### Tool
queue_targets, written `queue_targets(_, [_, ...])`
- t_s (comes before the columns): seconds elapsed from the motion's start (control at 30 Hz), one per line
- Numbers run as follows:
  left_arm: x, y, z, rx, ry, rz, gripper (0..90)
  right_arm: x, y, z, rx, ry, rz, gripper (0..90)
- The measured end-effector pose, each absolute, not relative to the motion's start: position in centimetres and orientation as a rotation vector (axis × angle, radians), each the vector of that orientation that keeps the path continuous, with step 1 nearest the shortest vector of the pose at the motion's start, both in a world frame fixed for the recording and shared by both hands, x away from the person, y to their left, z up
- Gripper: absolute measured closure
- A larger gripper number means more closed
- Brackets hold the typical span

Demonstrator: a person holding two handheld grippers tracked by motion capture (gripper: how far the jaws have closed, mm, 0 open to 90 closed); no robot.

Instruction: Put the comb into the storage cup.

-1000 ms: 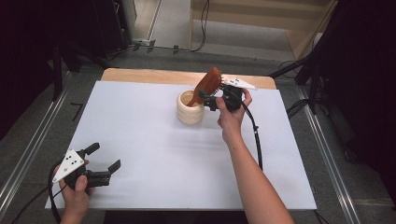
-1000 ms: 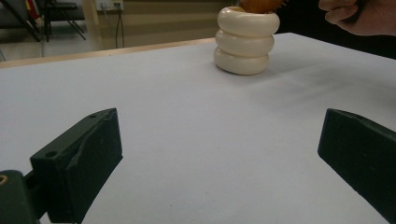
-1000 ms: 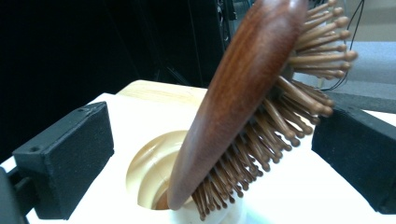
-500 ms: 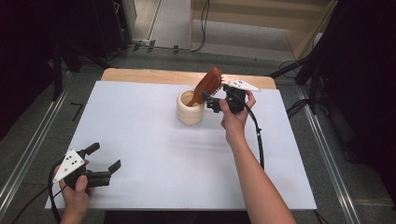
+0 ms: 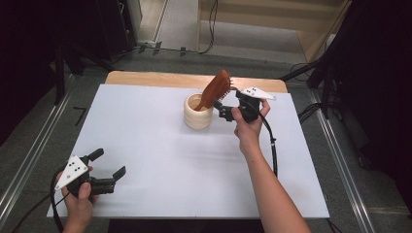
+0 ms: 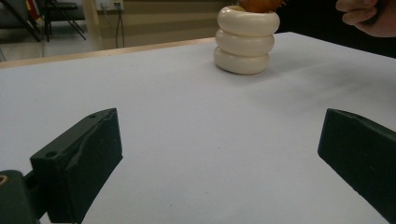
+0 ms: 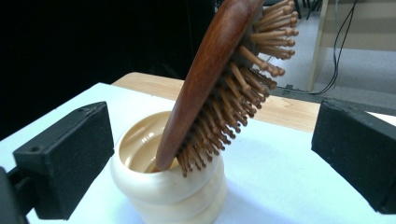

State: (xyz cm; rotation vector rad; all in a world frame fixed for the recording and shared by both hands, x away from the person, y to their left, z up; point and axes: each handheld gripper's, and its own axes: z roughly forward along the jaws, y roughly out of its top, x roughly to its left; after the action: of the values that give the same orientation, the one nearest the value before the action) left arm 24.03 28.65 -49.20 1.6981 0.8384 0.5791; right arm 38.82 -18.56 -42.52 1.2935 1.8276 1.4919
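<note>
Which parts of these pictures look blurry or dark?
High view: surroundings dark, table evenly lit. Left gripper view: near jaws soft, cup sharper. Right gripper view: brush sharp, jaws and background slightly soft, left side black.

Setting reads as a lab recording rig, not a home. White sheet (image 5: 160, 160) covers a wooden tabletop (image 5: 160, 78), with metal rails (image 5: 29, 160) running along both sides on a grey floor (image 5: 184, 24). Black curtains (image 5: 43, 34) close off left and right. Loose cables (image 5: 211, 29) trail across the floor behind. Light wooden furniture (image 5: 272, 19) stands at the back.
</note>
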Motion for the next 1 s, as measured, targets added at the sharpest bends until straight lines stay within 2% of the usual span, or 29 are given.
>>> queue_targets(1.0, [24.0,28.6,-49.2,1.695,0.844,0.585,0.0,34.3,-20.9,-43.7,1.214,1.865,1.468,0.0])
